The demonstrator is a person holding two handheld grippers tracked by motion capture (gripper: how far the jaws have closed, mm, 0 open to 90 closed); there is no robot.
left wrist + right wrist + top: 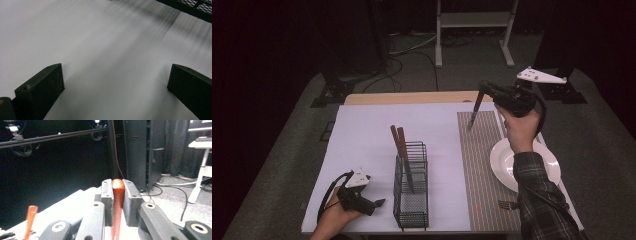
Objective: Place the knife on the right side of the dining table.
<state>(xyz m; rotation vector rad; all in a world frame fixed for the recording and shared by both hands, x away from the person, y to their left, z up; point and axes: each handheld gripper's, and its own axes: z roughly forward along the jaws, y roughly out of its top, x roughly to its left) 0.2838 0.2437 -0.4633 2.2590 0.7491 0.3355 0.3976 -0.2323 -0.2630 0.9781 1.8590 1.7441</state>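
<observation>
Now, from the high view, the right claw [482, 91] holds a wooden-handled utensil [474, 113] above the striped placemat [479, 165], blade end hanging down. A fork [508, 204] already lies beside the white plate [506, 162]; two more handles stand in the wire caddy [411, 187]. In the left gripper view, the left claw [113, 85] gapes wide over the bare tabletop [100, 45], nothing in it. In the right gripper view, the pads clamp the reddish handle tight. I judge the setting about half done.
</observation>
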